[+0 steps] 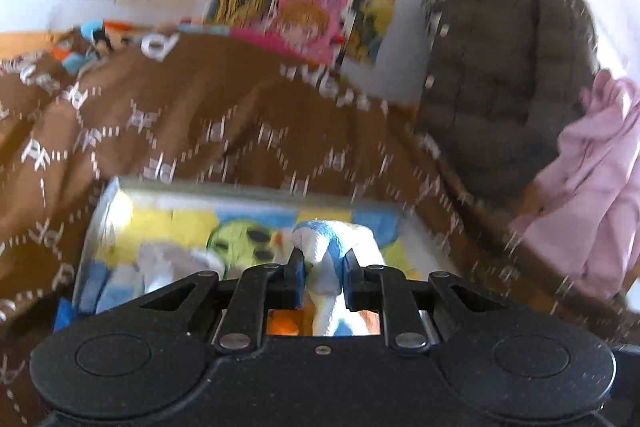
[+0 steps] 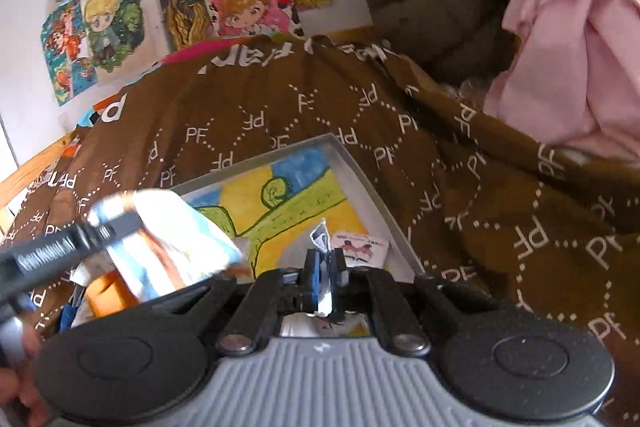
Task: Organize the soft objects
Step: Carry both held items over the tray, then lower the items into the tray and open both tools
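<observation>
A: What does the left gripper (image 1: 322, 269) hold?

B: Its two fingers are pinching a soft white and blue cloth (image 1: 336, 259), maybe a small towel. The cloth stands up between the fingers and hangs down behind them. The left wrist picture is blurred, so I cannot name the cloth more exactly.

A: And where is this cloth?

B: It is over a shallow grey tray (image 1: 100, 215) that lies on a brown bedspread (image 1: 240, 131) with white "PF" letters. The inside of the tray shows a yellow, blue and green drawing.

A: What about the right gripper (image 2: 323, 269)?

B: Its fingers are pressed together on a thin, shiny piece (image 2: 321, 239), white with dark marks. It sticks up above the fingertips. I cannot tell what it is. Just beside it, on the tray floor (image 2: 280, 203), lies a small white card (image 2: 362, 245).

A: Is the other gripper seen from the right wrist?

B: Yes, at the left, blurred, with the white and blue cloth (image 2: 176, 247) hanging from it near the tray corner.

A: What is around?

B: Cartoon posters (image 2: 240, 3) on the white wall, a dark quilted cushion (image 1: 508, 83), and a pink garment (image 2: 572, 27) lying on the bedspread at the right.
</observation>
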A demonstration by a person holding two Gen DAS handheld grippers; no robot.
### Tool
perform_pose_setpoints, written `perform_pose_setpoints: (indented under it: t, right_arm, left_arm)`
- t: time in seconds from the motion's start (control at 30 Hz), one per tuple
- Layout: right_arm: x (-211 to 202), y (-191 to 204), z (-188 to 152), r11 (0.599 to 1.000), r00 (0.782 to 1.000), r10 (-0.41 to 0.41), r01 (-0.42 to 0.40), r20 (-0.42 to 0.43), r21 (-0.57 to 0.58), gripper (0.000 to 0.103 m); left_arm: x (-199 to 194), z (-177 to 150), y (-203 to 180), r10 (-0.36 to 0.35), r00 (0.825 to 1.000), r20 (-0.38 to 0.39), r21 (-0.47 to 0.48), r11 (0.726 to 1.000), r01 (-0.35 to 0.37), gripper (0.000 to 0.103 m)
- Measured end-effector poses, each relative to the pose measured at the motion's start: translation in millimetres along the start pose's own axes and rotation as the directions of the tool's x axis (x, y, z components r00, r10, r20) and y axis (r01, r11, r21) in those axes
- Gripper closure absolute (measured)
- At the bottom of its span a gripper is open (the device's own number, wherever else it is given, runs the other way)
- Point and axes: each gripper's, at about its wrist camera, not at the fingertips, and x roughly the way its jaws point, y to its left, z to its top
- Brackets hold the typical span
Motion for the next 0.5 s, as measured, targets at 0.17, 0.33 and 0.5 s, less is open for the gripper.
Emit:
perform_pose_setpoints:
  t: [0.17,0.33,0.5]
  right_arm:
    - [4,1,-2,1.0,1.0,0.005,-0.005,-0.03,0.011,0.083]
    - [-2,5,-2,1.0,0.999,0.009,-0.009,-0.037,-0.009,0.064]
    - [-13,7,0,0.999,0.999,-0.004,0.002,-0.034,-0.051,0.05]
  left_arm:
    - [1,-7,10,-0.042,0.997,-0.071,-0.053,0.998,0.038,0.077]
    - [-10,-6,7,-0.032,0.996,-0.079,-0.036,0.999,0.029,0.06]
    - [-22,-3,0,-0.005,0.996,-0.086,-0.02,1.0,0.003,0.035]
